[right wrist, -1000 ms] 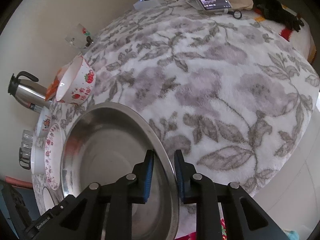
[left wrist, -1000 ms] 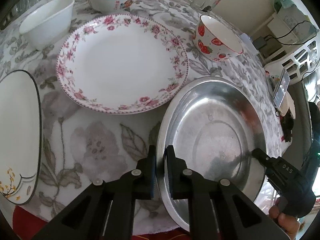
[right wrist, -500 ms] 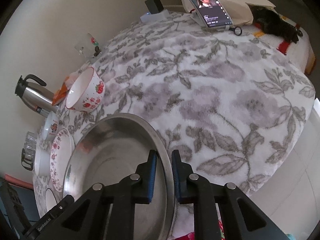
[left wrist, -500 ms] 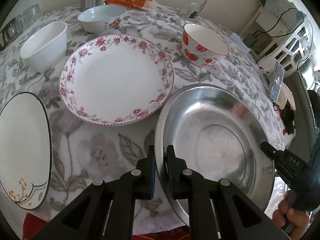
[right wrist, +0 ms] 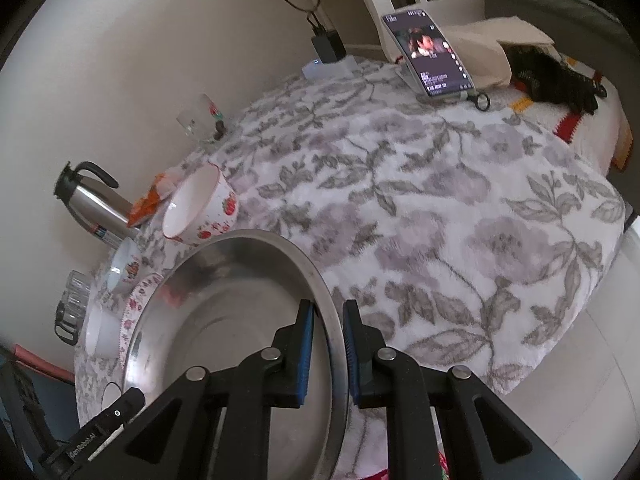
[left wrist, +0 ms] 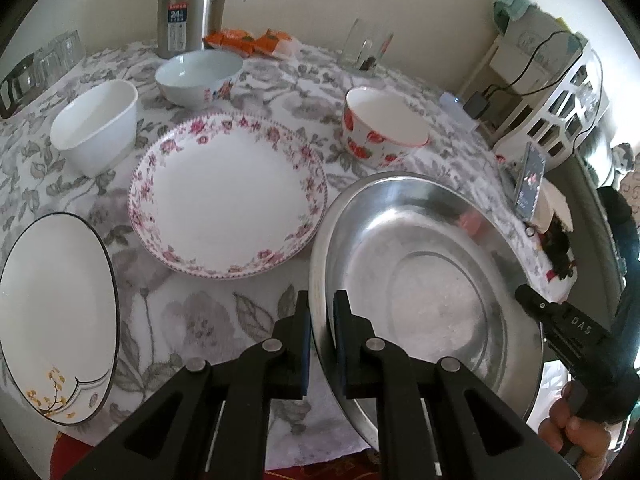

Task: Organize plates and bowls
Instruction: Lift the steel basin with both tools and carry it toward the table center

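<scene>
A large steel basin (left wrist: 420, 280) hangs over the table's near right corner, lifted and tilted. My left gripper (left wrist: 320, 320) is shut on its left rim. My right gripper (right wrist: 326, 332) is shut on its right rim (right wrist: 320, 292). A pink-flowered plate (left wrist: 228, 196) lies left of the basin, a black-rimmed white plate (left wrist: 52, 312) at the near left. A strawberry bowl (left wrist: 382, 128), a white bowl (left wrist: 96, 124) and a pale blue-white bowl (left wrist: 198, 78) stand behind them.
A steel thermos (left wrist: 192, 4), orange snack packets (left wrist: 256, 42) and a glass (left wrist: 366, 48) stand at the back by the wall. A phone (right wrist: 428, 56) leans at the right, near a charger (right wrist: 328, 50) and a white rack (left wrist: 560, 112).
Both grippers have risen and pulled back with the basin, which sits higher and more tilted. The right jaws have closed tighter on its rim.
</scene>
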A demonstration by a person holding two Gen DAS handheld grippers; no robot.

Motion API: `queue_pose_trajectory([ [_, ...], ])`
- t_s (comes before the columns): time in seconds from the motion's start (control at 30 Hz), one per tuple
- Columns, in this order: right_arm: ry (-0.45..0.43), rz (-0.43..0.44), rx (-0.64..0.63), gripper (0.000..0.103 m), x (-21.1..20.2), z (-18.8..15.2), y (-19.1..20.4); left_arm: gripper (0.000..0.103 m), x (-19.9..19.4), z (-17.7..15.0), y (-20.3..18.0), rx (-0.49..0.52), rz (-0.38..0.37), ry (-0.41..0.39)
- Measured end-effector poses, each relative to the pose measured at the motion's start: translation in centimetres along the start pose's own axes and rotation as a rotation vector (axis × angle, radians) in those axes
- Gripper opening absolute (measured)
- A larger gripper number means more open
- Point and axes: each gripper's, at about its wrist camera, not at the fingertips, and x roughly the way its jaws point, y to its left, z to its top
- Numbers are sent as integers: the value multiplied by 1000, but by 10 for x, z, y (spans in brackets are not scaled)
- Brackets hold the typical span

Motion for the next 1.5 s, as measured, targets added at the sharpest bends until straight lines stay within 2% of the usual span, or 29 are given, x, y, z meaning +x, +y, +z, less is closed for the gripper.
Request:
queue_pose_trajectory([
  [0.33, -92, 59, -66, 14, -20, 2, 19, 11, -25, 9, 7, -24, -34, -103],
  [0.47, -125, 90, -121, 14, -27, 2, 35, 10, -38, 13, 18, -66, -41, -154],
  [0.63, -126, 124, -158, 14, -26, 5, 56, 10, -50, 20, 39, -137, -80, -190],
  [0.87, -115, 133, -247, 14, -14, 8, 96, 10, -57, 28, 71, -233, -74, -225],
  [1.0, -88, 150, -296, 14, 2, 8, 126, 10, -60, 33, 95, -291, -55, -242],
  [1.23, -55, 170, -367, 14, 32, 3, 171, 10, -54, 37, 135, -368, 30, -236],
  [1.5, -14, 198, -378, 14, 71, 3, 193, 10, -33, 43, 158, -412, 94, -200],
])
